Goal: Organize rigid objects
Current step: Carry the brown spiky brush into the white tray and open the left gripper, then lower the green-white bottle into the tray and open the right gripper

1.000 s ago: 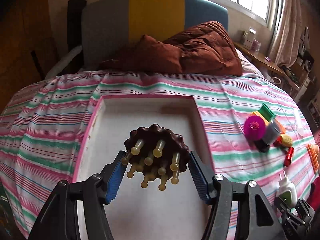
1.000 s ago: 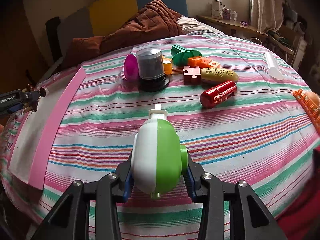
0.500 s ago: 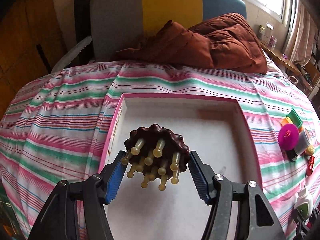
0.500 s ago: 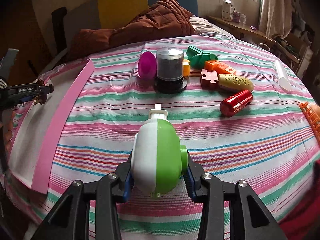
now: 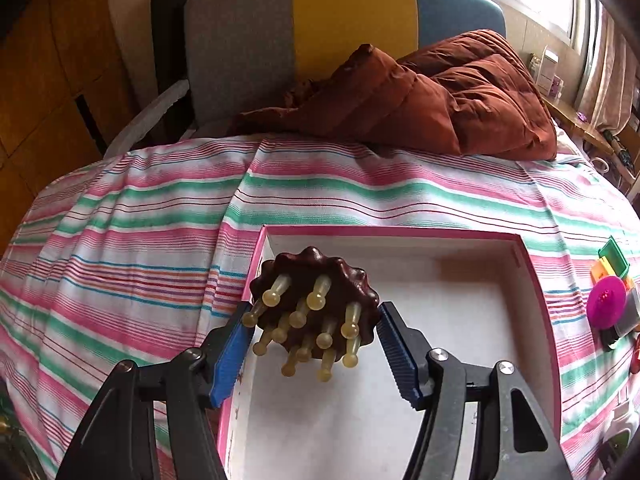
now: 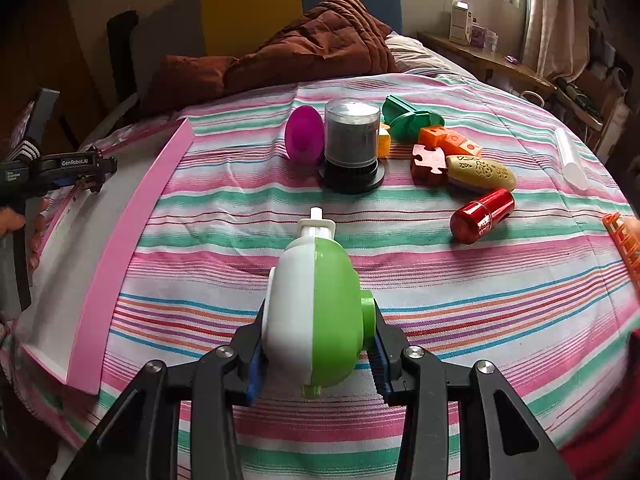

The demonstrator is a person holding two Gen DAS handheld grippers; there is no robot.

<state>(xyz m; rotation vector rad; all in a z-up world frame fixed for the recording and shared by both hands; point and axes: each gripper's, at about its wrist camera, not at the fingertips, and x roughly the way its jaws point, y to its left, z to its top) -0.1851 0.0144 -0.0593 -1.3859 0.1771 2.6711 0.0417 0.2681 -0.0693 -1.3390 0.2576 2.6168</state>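
While the left gripper (image 5: 314,344) is positioned over the near left corner of the pink-rimmed white box (image 5: 536,280), a dark brown scalloped massage brush (image 5: 314,308) with cream ball-tipped pegs sits between its blue ribbed pads; the left pad touches the pegs, whereas a narrow gap shows beside the right pad, so a firm pinch cannot be confirmed. The pegs face the camera, and the brush appears in front of the box's left wall. The right gripper (image 6: 318,344) is pressed against a white-and-green plastic bottle (image 6: 316,304), one pad on the white half and one against the green knob, with the white nozzle pointing away from the camera. Beyond it, on the striped bedsheet (image 6: 480,300), lies a cluster of items — a magenta egg-shaped item (image 6: 304,134) just beside a clear-domed disc spindle case (image 6: 352,146), a green plastic piece (image 6: 408,120), orange blocks (image 6: 450,140), a red puzzle piece (image 6: 428,164), a tan embossed oval (image 6: 480,174) and a red capsule-shaped container (image 6: 482,216). The box lies well to the left of this cluster. A brown quilt (image 5: 420,100) is heaped near the grey, yellow and blue headboard (image 5: 340,20); a window and a curtain occupy the right side of the room.
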